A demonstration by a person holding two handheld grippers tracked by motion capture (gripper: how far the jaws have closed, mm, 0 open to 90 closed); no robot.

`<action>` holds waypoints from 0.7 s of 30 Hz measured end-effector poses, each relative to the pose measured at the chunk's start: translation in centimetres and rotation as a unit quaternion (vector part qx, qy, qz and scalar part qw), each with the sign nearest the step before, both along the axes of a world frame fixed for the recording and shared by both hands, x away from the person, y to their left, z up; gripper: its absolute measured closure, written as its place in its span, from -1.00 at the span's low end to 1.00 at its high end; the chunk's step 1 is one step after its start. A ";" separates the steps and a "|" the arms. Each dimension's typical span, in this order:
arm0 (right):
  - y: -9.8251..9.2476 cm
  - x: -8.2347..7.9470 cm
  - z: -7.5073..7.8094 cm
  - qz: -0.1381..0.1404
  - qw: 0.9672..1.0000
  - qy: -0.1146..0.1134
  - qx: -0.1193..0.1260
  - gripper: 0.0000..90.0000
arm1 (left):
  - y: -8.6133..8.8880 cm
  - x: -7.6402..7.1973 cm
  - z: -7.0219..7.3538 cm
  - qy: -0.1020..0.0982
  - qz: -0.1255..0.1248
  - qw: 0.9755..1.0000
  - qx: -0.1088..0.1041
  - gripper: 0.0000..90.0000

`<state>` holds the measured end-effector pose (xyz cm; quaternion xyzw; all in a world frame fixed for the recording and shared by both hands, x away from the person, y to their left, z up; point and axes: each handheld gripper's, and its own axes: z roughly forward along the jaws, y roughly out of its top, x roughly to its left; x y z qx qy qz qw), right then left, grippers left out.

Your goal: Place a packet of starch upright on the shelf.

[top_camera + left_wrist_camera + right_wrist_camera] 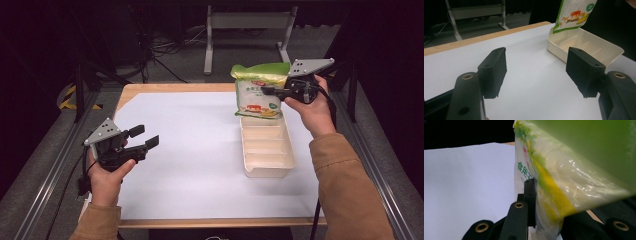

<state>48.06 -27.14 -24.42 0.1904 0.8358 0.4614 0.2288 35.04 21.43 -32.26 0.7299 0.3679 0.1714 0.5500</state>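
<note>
A green-and-white food bag (257,90) hangs upright above the far end of a cream divided tray (266,146). My right gripper (272,92) is shut on the bag's right side, and in the right gripper view the bag (554,175) is pinched between the black jaws. My left gripper (144,136) hovers over the white table sheet at the left, open with nothing between its fingers (495,70). Its view shows the tray (599,46) and the bag's bottom edge (574,15) off to the right.
A white sheet (200,150) covers the wooden table (150,88). Metal rails run along both sides. A grey stand (245,30) and cables sit on the floor beyond the far edge.
</note>
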 end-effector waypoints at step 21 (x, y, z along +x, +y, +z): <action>-2.4 1.7 -3.7 -0.008 0.999 0.013 0.034 0.79 | 0.1 0.2 -0.3 0.005 0.002 1.000 -0.001 -0.26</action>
